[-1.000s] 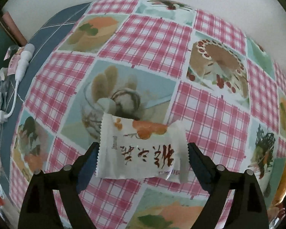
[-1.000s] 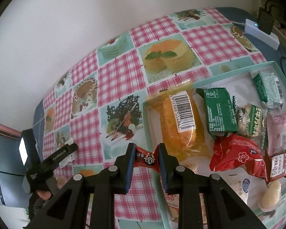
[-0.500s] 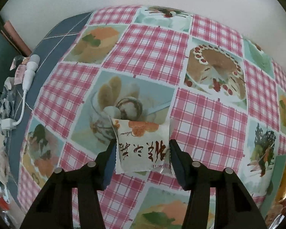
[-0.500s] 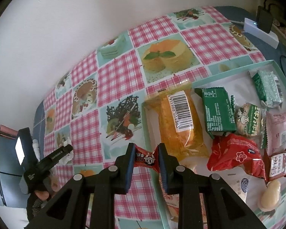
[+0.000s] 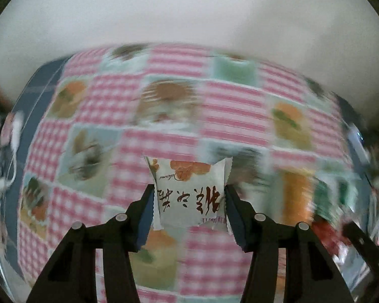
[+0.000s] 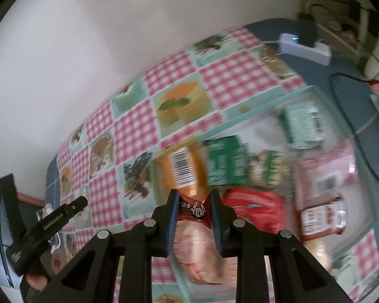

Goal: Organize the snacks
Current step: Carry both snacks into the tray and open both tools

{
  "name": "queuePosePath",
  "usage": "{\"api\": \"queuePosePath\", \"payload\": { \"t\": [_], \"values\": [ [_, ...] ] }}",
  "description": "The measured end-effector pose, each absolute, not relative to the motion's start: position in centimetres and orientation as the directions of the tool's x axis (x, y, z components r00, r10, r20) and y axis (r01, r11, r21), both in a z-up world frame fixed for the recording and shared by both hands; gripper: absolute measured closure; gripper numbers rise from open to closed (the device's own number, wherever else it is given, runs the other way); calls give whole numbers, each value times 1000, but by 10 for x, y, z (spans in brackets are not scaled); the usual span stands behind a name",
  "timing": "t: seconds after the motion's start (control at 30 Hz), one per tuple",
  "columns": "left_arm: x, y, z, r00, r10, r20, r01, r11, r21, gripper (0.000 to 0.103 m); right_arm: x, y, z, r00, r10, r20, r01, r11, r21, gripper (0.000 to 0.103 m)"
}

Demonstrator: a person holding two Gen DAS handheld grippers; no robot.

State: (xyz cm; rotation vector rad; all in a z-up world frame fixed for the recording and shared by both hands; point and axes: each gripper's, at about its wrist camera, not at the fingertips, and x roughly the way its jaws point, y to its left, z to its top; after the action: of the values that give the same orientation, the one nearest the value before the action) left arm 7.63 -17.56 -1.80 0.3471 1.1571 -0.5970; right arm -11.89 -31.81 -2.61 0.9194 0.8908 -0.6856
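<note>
My left gripper (image 5: 189, 197) is shut on a white snack packet (image 5: 189, 189) with red characters and an orange print, held off the checked tablecloth (image 5: 230, 106). The right gripper (image 6: 193, 205) is shut on a small red candy wrapper (image 6: 194, 208) with a cartoon face. It hangs over the near left part of the teal tray (image 6: 260, 104). In the tray lie an orange packet with a barcode (image 6: 182, 169), green packets (image 6: 224, 161), a red packet (image 6: 255, 207) and pink packets (image 6: 326, 171). The left gripper's body (image 6: 48, 224), with a gloved hand under it, shows at the lower left of the right wrist view.
A white power strip (image 6: 303, 45) with a black plug sits on the blue table top at the far right, with cables beside it. A white wall runs behind the table. White cables (image 5: 12, 136) lie at the table's left edge. The tray's blurred snacks (image 5: 298, 192) show at right.
The left gripper closed on the white packet and lifted it, swinging right toward the tray. The right gripper moved over the tray with the red candy still in it.
</note>
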Motion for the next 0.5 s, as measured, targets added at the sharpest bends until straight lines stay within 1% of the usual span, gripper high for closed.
{"api": "queuePosePath", "payload": {
  "t": [0.1,0.2,0.27,0.33,0.47,0.5],
  "values": [
    [32,-215,-17,227,-294,-929,716,697,-46,47,-140,-329,-26,453,-145,-880,834,417,361,77],
    [-5,-244,-26,165,-297,-941,787,614,-56,45,-160,-340,-31,435,-154,-887,855,380,353,77],
    [-23,-256,-30,123,-302,-945,813,577,-79,42,-172,-346,-34,424,-158,-892,866,358,349,76],
    [-34,-262,-34,91,-296,-951,825,558,-95,32,-184,-353,-36,417,-163,-894,876,334,347,75],
    [-37,-258,-30,106,-283,-953,808,584,-84,30,-199,-359,-42,408,-154,-900,888,298,351,74],
    [-36,-253,-29,109,-284,-953,798,597,-87,26,-202,-360,-44,402,-146,-904,891,288,350,73]
  ]
}}
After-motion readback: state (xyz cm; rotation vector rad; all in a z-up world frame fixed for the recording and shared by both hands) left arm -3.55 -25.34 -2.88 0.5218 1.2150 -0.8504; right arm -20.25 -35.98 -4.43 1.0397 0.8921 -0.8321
